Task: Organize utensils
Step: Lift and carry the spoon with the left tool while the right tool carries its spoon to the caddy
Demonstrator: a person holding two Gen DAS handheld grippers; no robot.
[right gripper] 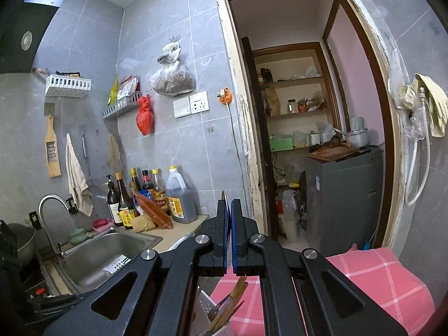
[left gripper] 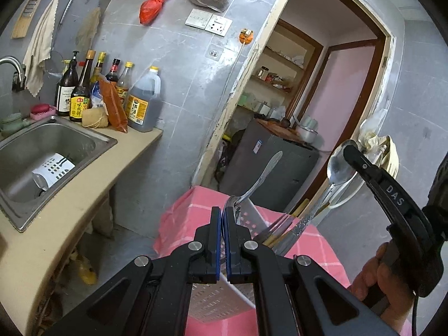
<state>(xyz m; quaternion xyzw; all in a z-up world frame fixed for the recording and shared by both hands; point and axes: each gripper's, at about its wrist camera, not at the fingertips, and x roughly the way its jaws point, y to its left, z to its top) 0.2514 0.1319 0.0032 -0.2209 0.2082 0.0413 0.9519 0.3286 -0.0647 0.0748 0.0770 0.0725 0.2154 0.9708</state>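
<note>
A white perforated utensil holder (left gripper: pixel 252 221) stands on a pink checked cloth (left gripper: pixel 322 240). My left gripper (left gripper: pixel 224 215) is shut on its rim. Inside it are a fork (left gripper: pixel 275 224), wooden chopsticks (left gripper: pixel 296 210) and a metal knife (left gripper: pixel 263 176) that leans up and out. My right gripper (left gripper: pixel 350 147) comes in from the right, shut on the bowl of a metal spoon (left gripper: pixel 337 168) whose handle slants down into the holder. In the right wrist view the right gripper (right gripper: pixel 230 204) pinches the spoon's thin edge (right gripper: pixel 224 196), with the holder (right gripper: pixel 205 305) and chopsticks (right gripper: pixel 232 299) below.
A steel sink (left gripper: pixel 16 210) sits in a beige counter (left gripper: pixel 84 196) at left, with a second white holder (left gripper: pixel 53 168) lying inside. Sauce bottles (left gripper: pixel 112 92) line the wall behind it. A doorway (left gripper: pixel 322 112) opens to a pantry with a grey cabinet (left gripper: pixel 266 165).
</note>
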